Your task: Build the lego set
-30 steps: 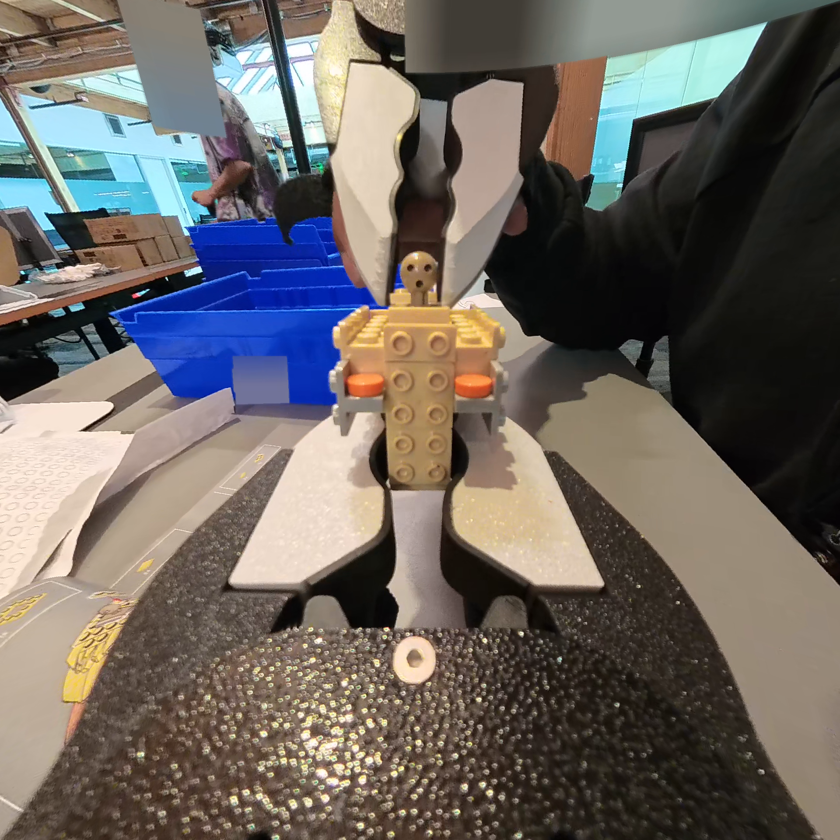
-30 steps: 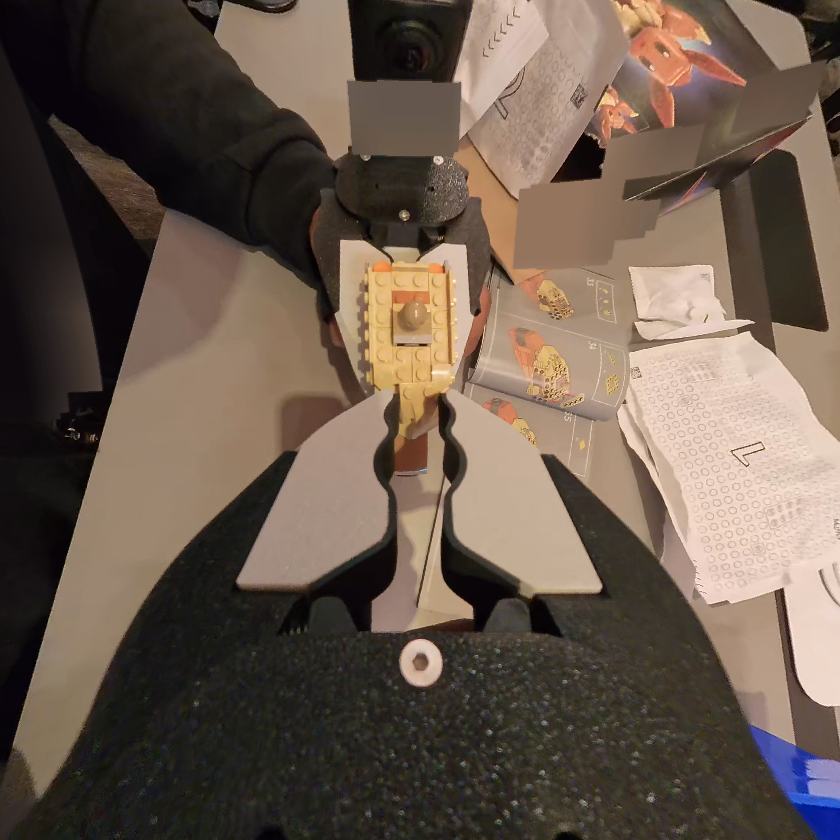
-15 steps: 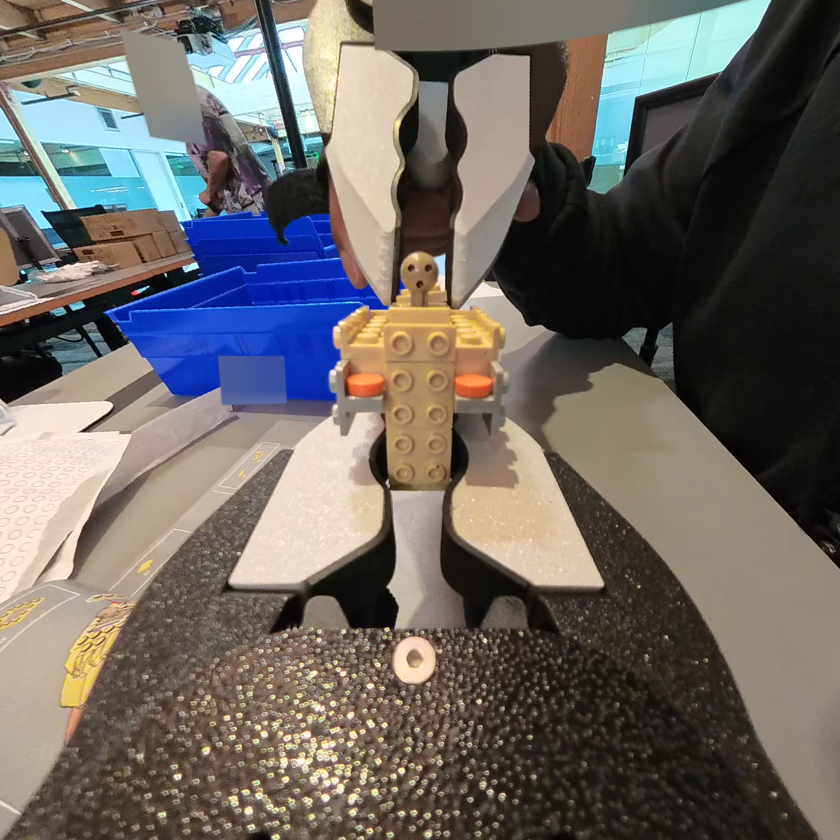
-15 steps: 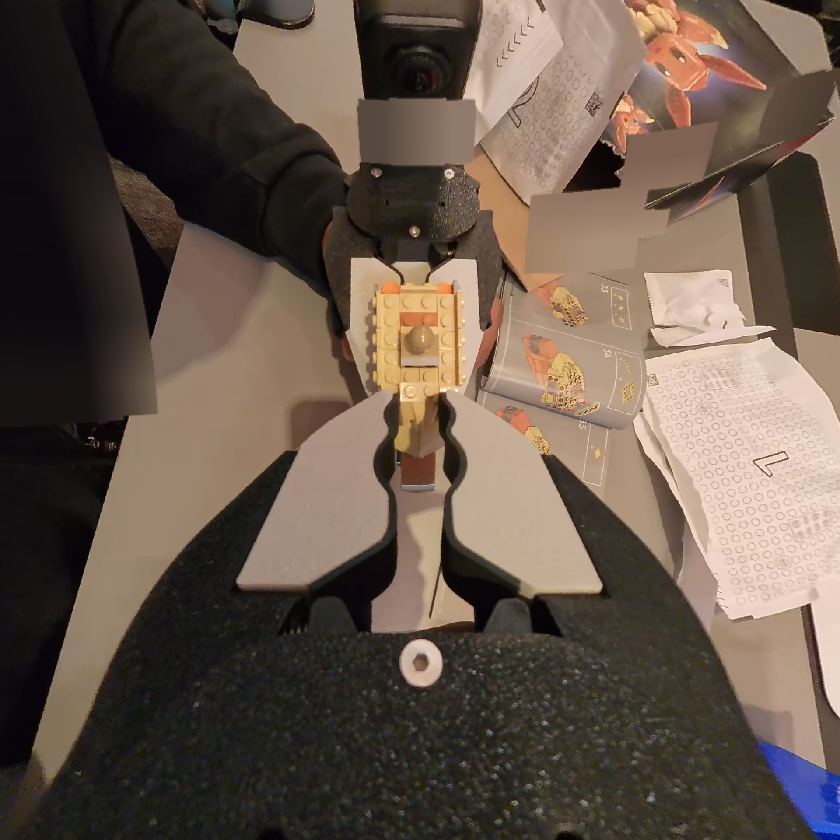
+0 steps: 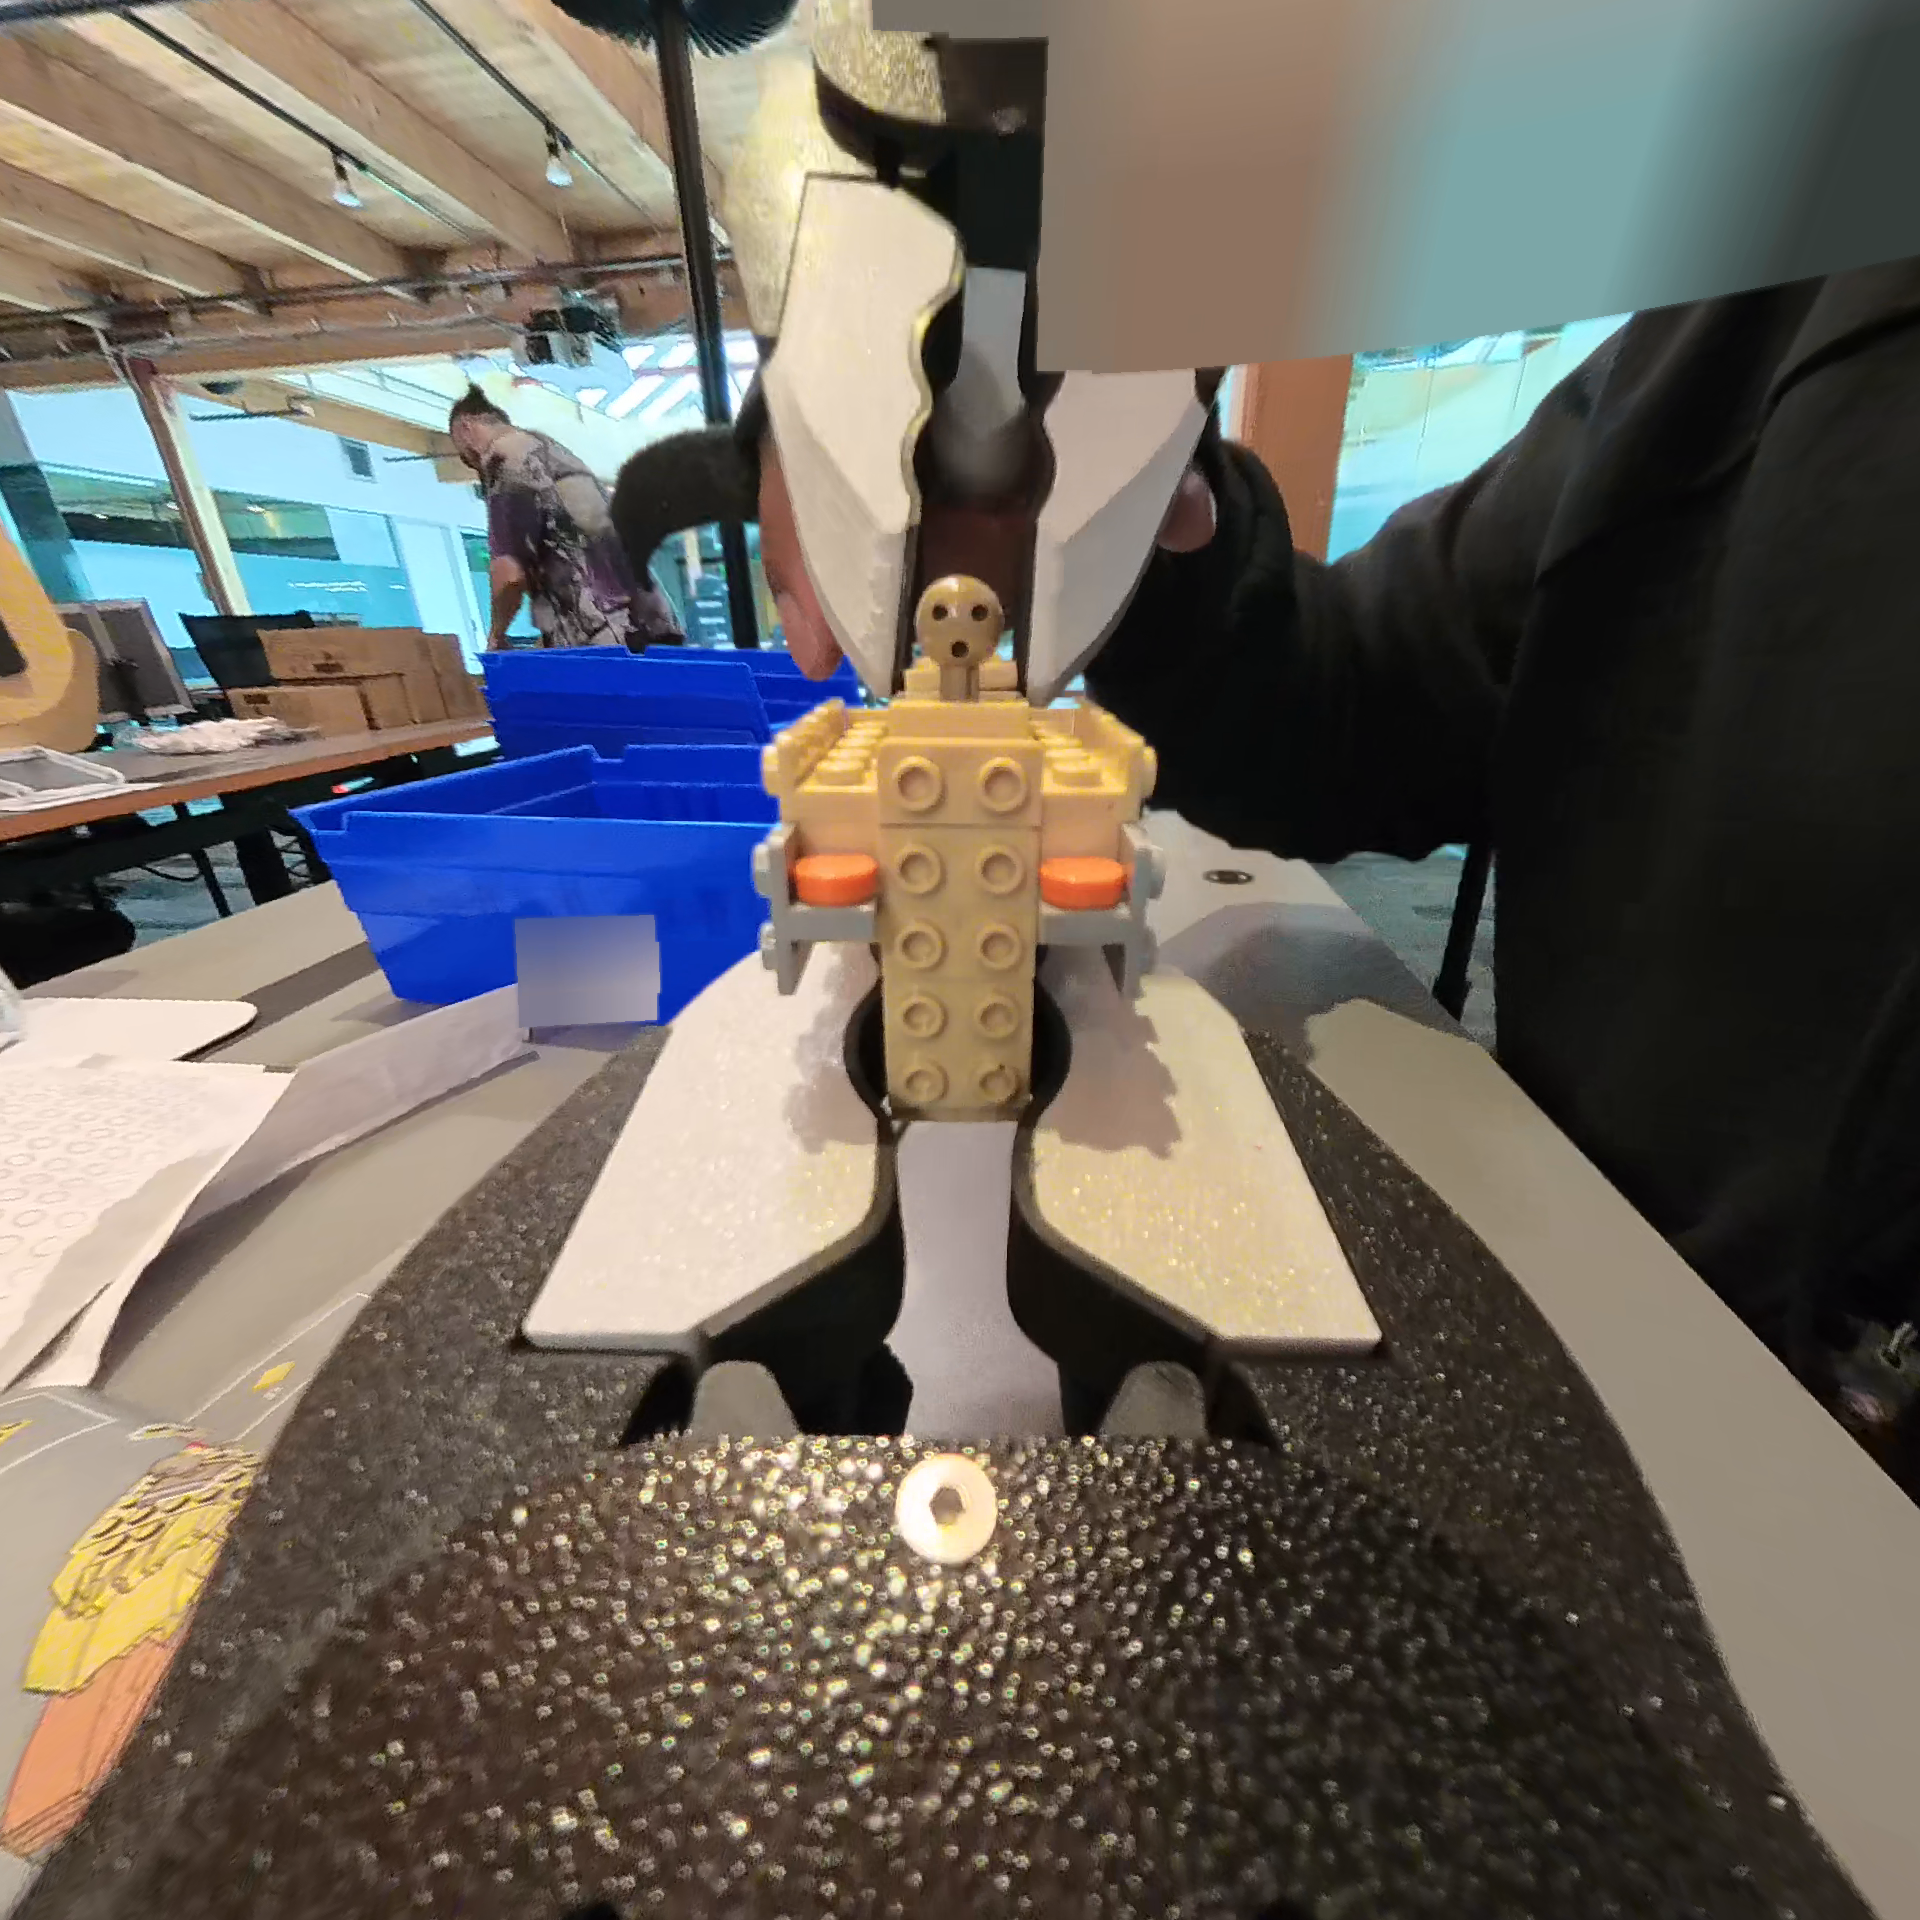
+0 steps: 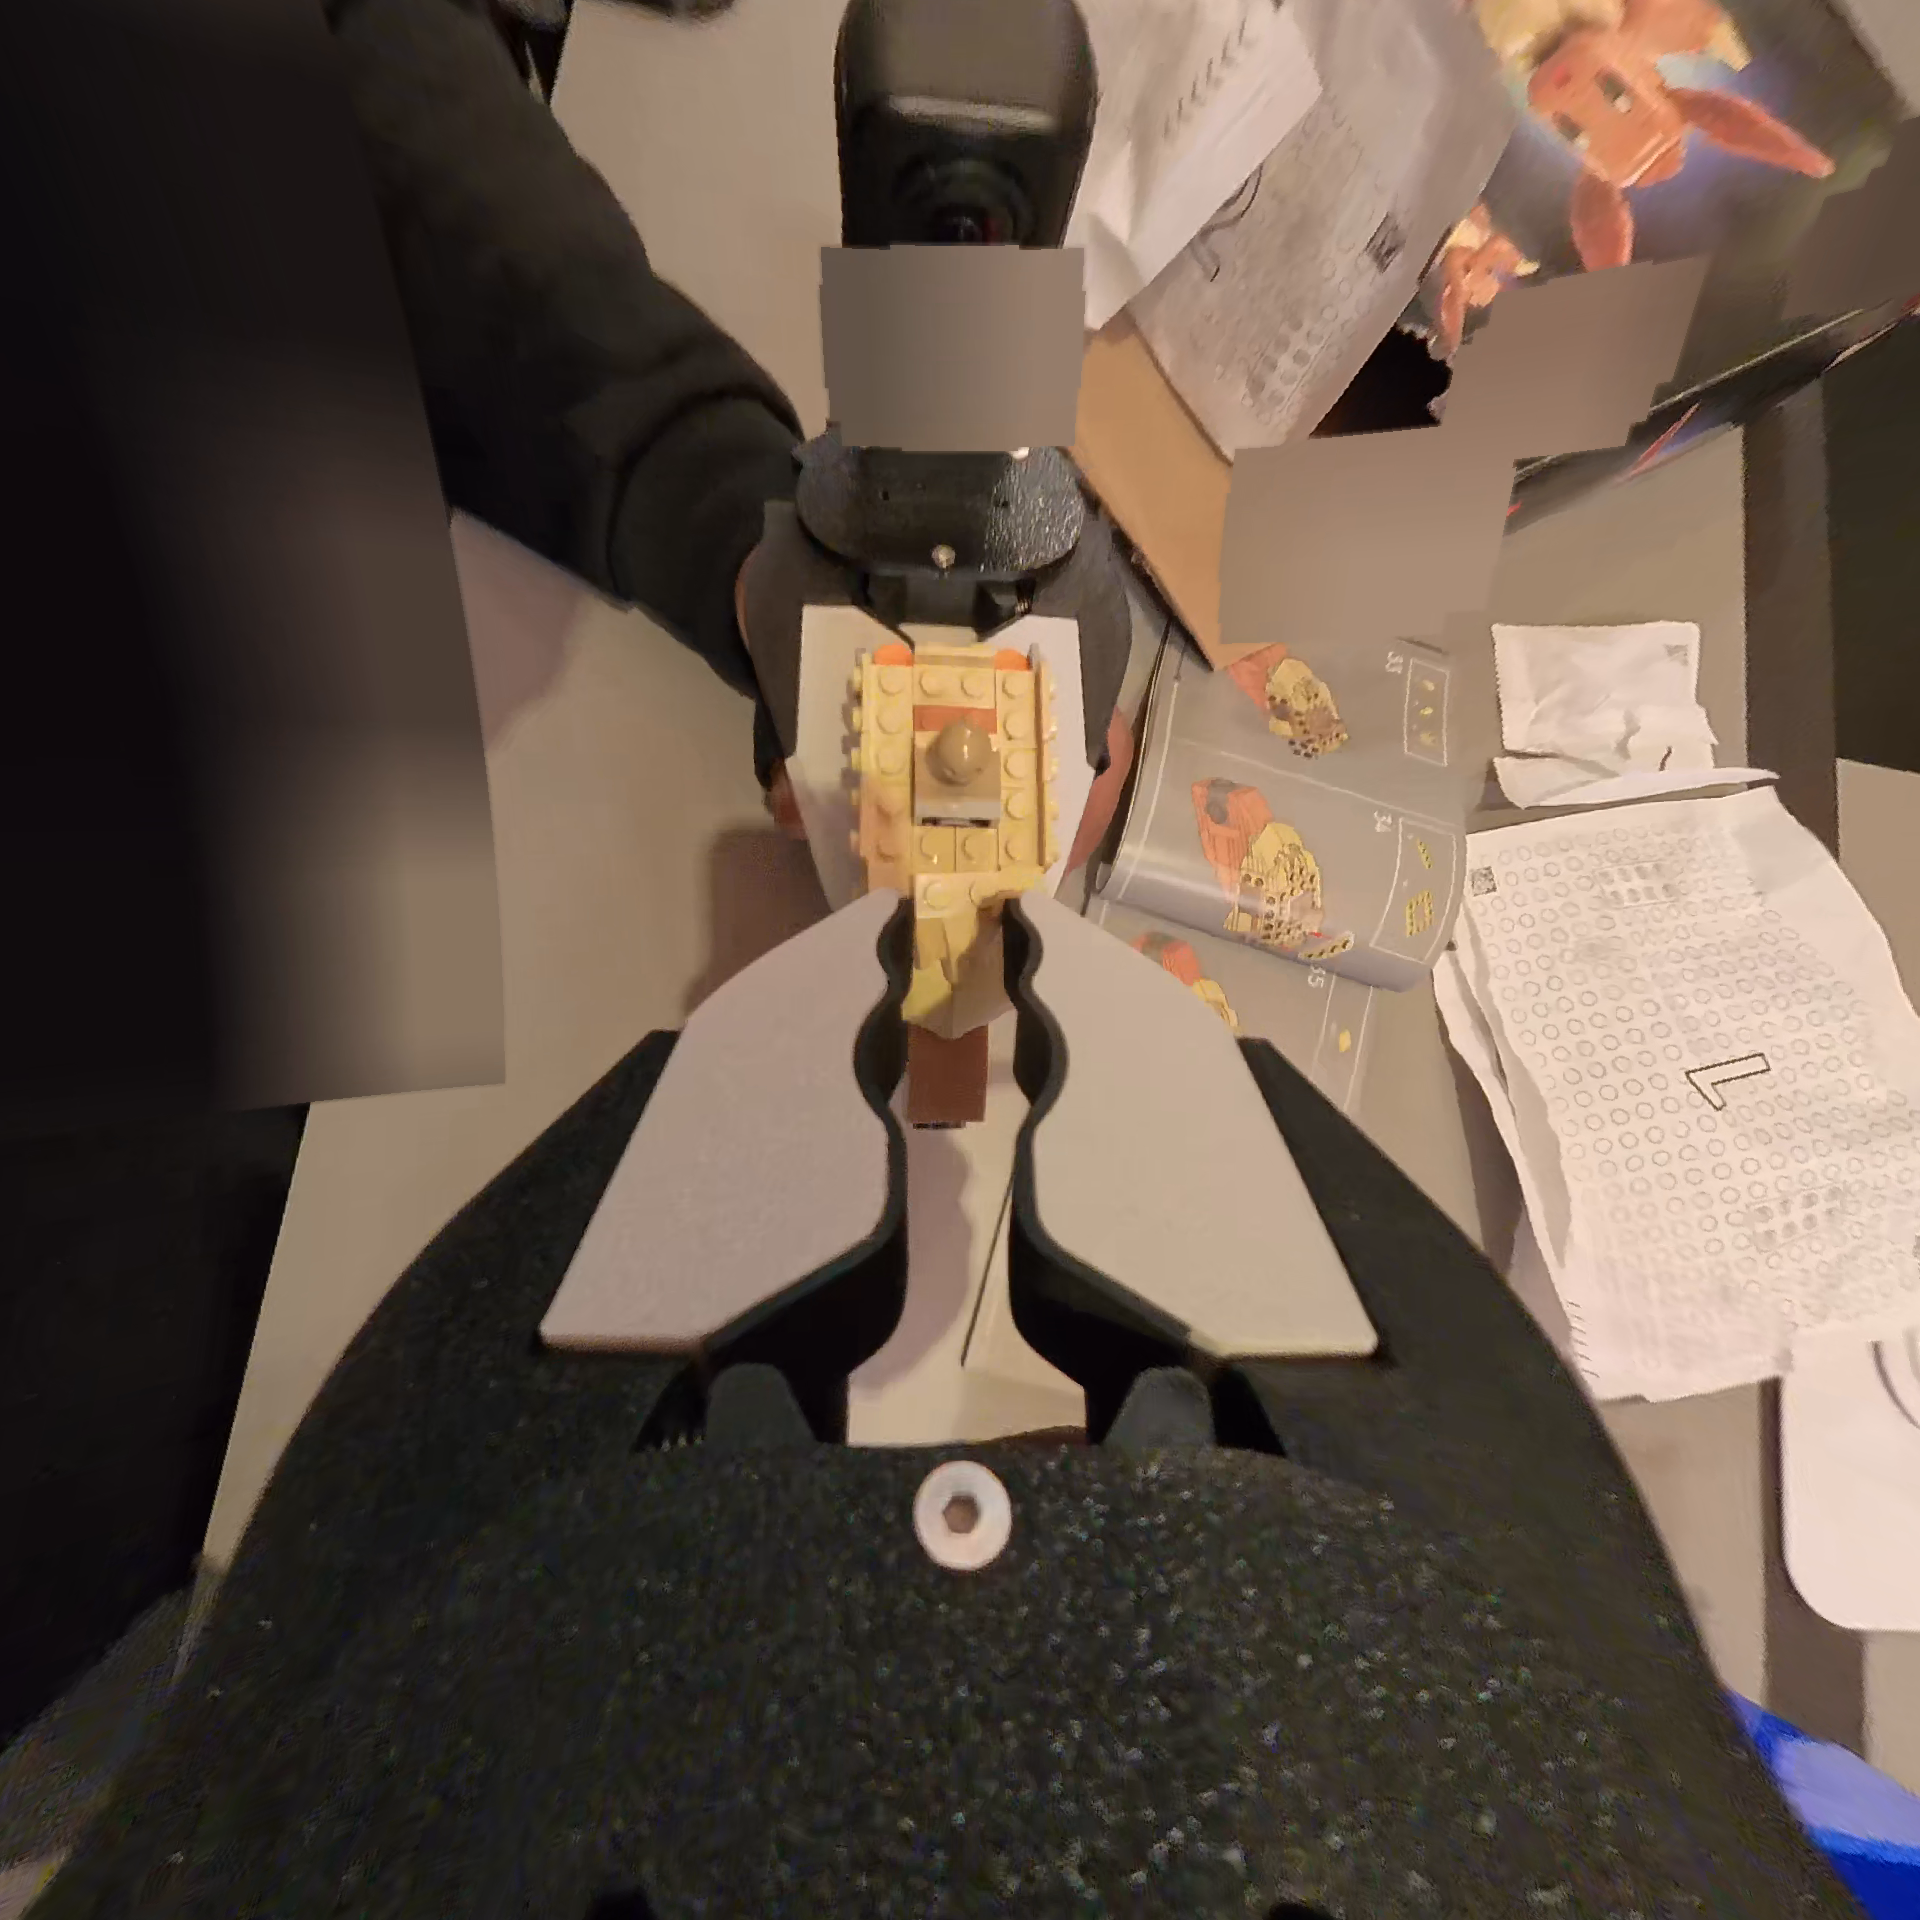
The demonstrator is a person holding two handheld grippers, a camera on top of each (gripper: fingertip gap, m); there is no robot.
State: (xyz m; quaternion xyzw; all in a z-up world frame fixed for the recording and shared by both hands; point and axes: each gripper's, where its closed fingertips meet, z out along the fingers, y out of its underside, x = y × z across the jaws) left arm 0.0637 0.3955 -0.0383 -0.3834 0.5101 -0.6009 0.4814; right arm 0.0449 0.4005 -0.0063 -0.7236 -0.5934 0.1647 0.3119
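Clamping tan lego build (image 5: 958, 894) by its studded column: left gripper (image 5: 958, 1081), jaws tight on column's lower end. Column's long axis upright, studs facing left wrist camera; ball-headed pin (image 5: 958, 623) points up from top of build. Above build, right gripper (image 6: 951, 1023) descends, jaws pinching tan-and-brown piece (image 6: 948, 997) at build's far edge. Beyond build: blue bins (image 5: 540, 862). Beside build on table (image 6: 644, 177): instruction booklet (image 6: 1288, 831), perforated paper bags (image 6: 1642, 1081).
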